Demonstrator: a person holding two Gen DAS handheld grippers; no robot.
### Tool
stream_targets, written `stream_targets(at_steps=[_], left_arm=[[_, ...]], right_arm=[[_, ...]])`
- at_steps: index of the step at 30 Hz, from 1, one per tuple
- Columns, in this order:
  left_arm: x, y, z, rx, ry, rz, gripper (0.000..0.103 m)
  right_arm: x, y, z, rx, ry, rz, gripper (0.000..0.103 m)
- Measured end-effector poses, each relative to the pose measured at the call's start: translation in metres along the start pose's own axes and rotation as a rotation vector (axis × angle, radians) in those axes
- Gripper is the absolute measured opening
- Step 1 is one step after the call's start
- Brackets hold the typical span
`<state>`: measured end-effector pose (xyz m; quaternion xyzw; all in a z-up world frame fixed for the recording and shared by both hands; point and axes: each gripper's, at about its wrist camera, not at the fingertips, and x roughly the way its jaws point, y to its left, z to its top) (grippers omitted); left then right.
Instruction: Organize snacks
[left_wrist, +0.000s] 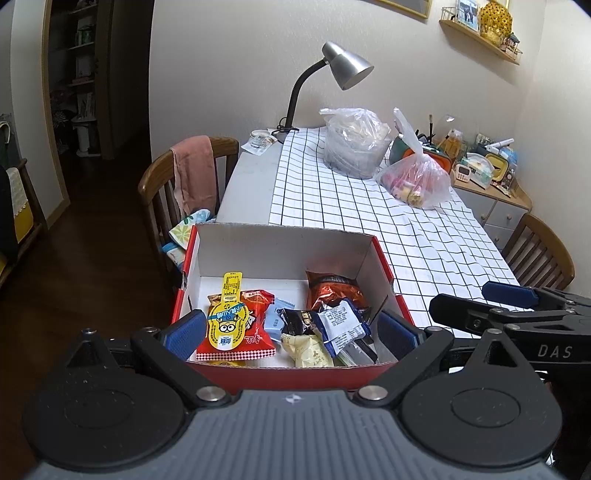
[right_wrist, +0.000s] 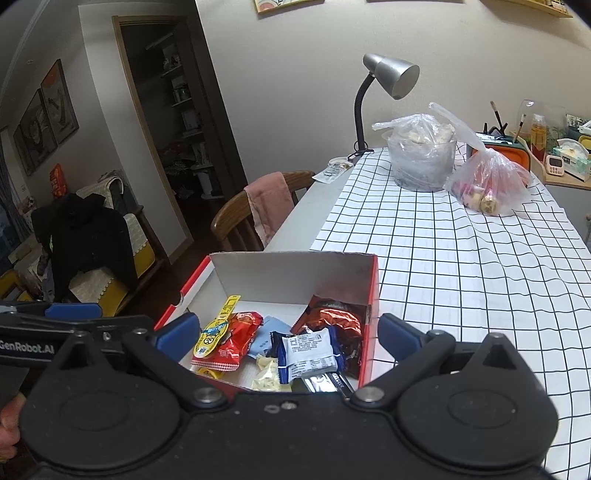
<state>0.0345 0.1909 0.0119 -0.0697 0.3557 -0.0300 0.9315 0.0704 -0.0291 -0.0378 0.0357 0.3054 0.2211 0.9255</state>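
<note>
Both grippers — left gripper, right gripper — gape wide, holding nothing, over the red box.

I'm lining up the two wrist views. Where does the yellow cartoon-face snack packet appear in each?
Left wrist: yellow packet lies lower left of centre, on the red packet inside the red box.
Right wrist: yellow packet lies left of centre, same place.
Shared landmark: the silver desk lamp.
</note>
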Motion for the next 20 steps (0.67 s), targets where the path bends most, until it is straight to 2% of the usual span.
stream_targets(at_steps=[20], left_arm=[[0.0062, 0.0033, -0.0015, 0.001, 0.017, 0.007, 0.1]], right_arm=[[0.0058, -0.0059, -0.0045, 0.03, 0.022, -0.028, 0.103]])
